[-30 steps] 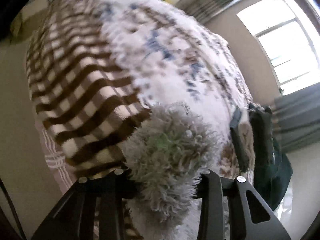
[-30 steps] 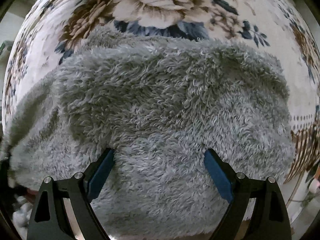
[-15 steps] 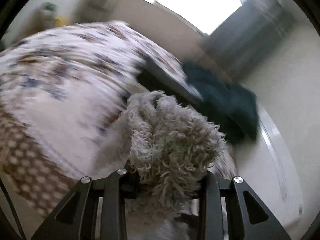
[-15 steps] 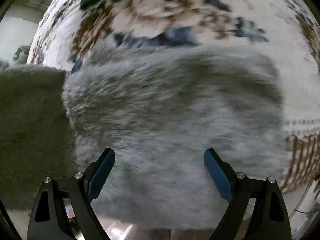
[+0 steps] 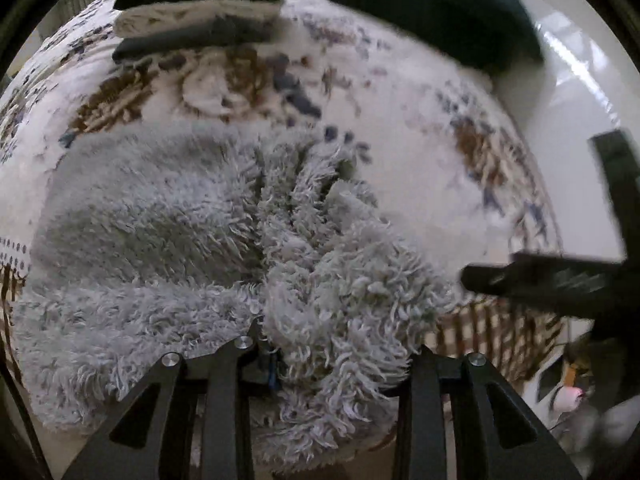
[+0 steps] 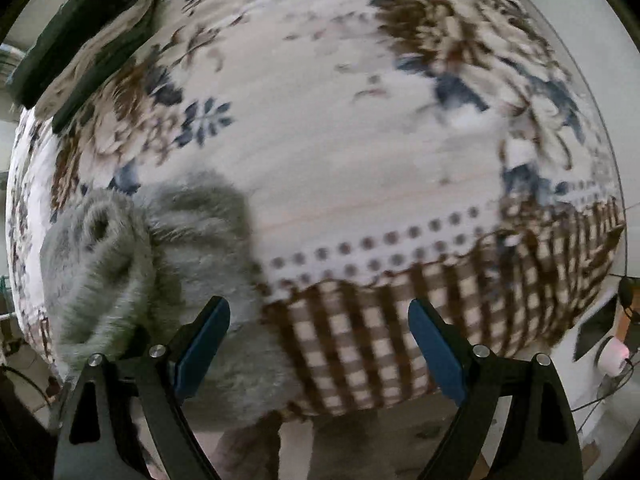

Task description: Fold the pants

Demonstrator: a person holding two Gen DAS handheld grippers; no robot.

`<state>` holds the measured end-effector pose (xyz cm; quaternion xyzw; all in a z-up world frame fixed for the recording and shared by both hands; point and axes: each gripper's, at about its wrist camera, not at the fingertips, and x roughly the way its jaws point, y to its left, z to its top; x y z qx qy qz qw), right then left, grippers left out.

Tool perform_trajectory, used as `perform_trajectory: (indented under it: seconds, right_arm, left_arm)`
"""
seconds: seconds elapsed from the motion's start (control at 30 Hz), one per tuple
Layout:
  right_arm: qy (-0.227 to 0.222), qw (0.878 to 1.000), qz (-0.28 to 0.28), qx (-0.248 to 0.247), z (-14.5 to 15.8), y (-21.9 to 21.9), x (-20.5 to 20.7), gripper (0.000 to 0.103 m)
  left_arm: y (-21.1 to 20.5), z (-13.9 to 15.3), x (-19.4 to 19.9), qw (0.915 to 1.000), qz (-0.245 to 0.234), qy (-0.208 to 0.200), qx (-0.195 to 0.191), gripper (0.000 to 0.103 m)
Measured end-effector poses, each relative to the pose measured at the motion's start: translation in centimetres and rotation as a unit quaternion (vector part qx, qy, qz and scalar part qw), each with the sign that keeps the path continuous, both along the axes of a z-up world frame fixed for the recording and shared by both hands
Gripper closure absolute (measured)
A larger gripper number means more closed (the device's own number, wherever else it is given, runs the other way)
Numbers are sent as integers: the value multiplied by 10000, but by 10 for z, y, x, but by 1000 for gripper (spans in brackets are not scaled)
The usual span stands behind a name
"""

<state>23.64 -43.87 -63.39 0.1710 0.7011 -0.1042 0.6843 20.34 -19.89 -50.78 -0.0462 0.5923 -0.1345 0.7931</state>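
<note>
The fluffy grey pants [image 5: 160,232] lie on a floral bedspread [image 5: 420,152]. My left gripper [image 5: 336,344] is shut on a bunched end of the pants [image 5: 344,300], held over the part that lies flat, so one layer is doubled onto the other. In the right wrist view the pants [image 6: 132,264] sit at the lower left. My right gripper [image 6: 316,332] stands open above the bedspread's brown checked border [image 6: 400,340], with nothing between its blue pads; its left finger [image 6: 200,332] is beside the pants' edge. The right gripper [image 5: 560,280] shows as a dark blurred shape in the left wrist view.
A stack of folded dark and light clothes [image 5: 200,8] lies at the far side of the bed, also in the right wrist view as folded clothes [image 6: 80,44]. A dark green cloth [image 5: 440,4] lies at the far right. Pale floor [image 5: 580,120] runs beyond the bed's edge.
My left gripper swung round with the pants' end and carried it over the flat part. My right gripper slid right, off the pants, to the checked border.
</note>
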Motion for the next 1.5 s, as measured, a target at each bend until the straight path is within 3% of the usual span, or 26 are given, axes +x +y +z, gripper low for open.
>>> perform_trajectory:
  seconds: [0.13,0.3,0.33,0.37,0.4,0.5,0.6,0.7,0.77,0.93,0.97,1.0,1.03,1.07,1.23,1.33,1.43,1.5]
  right_arm:
    - [-57,10000,-16,4,1,-13,-1,10]
    - [-161,9999,-12,15,9,-20,-5,10]
    - [-188,9998,0,16,11,-20,-6,10]
    - [-230,9997,34,21,13,-20,-5,10]
    - [-268,9996,63,28,14,-19,-4,10]
    - [-420,9986,133,304,21,-16,0,10]
    - [-602,9934,144,965,25,-5,7,10]
    - [-691,9843,286,1602,23,18,19,10]
    - [-688,9779,408,1934,14,38,29,10]
    - [-181,9668,587,2482,-32,86,51,10]
    - [44,9656,609,2526,-45,95,53,15]
    - [113,9649,600,2553,-51,101,53,47]
    - [94,9685,611,2411,-52,104,52,61]
    - [79,9716,707,2255,-49,107,51,68]
    - [-520,9719,479,2245,13,74,32,72]
    - [-584,9760,222,2086,31,37,24,72]
    - [-210,9834,230,1787,5,12,27,71]
    - [137,9832,150,1812,-28,7,30,59]
  left_arm:
    - [-19,-6,-4,9986,-165,35,509,72]
    - [-42,15,-15,9941,-224,-74,1059,52]
    - [-40,24,-16,9938,-160,-170,1090,46]
    - [-39,33,-18,9937,-122,-251,1086,28]
    - [-37,41,-19,9942,-97,-292,1031,19]
    - [-21,69,-20,9951,151,-401,891,17]
    - [9,94,-25,9919,493,-526,1042,11]
    - [55,108,-31,9804,1046,-664,1529,11]
    - [87,106,-32,9655,1428,-687,2064,11]
    - [158,71,-28,9440,2109,-101,2534,11]
    - [169,65,-28,9408,2220,-6,2562,11]
    - [178,60,-29,9380,2290,66,2602,11]
    - [184,56,-29,9357,2344,122,2635,11]
    - [191,54,-31,9341,2429,159,2611,11]
    - [208,53,-29,9392,2653,275,2161,11]
    - [208,54,-20,9467,2632,294,1833,11]
    - [201,54,-1,9563,2531,275,1435,11]
    - [193,49,18,9640,2352,327,1196,11]
